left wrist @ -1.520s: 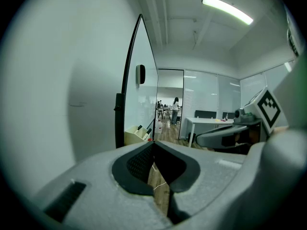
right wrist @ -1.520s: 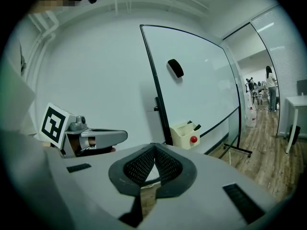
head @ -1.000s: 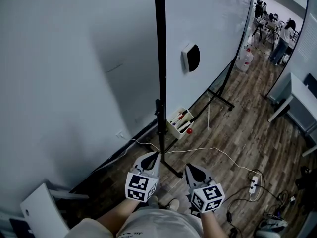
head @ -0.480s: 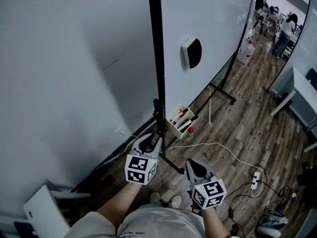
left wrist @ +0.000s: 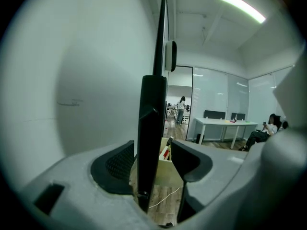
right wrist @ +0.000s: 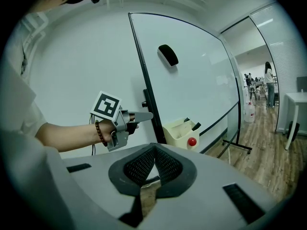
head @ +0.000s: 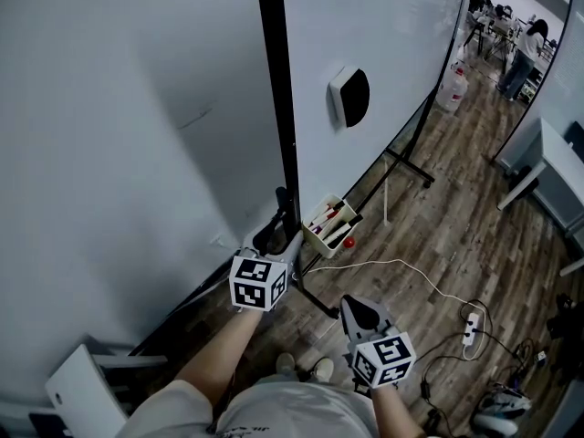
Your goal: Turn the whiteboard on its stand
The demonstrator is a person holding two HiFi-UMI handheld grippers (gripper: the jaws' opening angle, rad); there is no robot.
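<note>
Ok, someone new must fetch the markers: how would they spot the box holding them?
Start at the large whiteboard and follow its black edge post down. Right of the post, low on the board, sits a cream open-topped box with markers sticking out; unlike the dark eraser higher up, it shows a red ball.

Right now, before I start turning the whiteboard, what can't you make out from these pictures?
- Head view: the top of the whiteboard is cut off by the picture's upper edge.
- Left gripper view: the left gripper, its jaws just opening, straddles the black frame. The frame hides whether the left pad touches it.
- Head view: the contents of the tray are too small to name.
- Head view: the wall mark is too faint to read.
</note>
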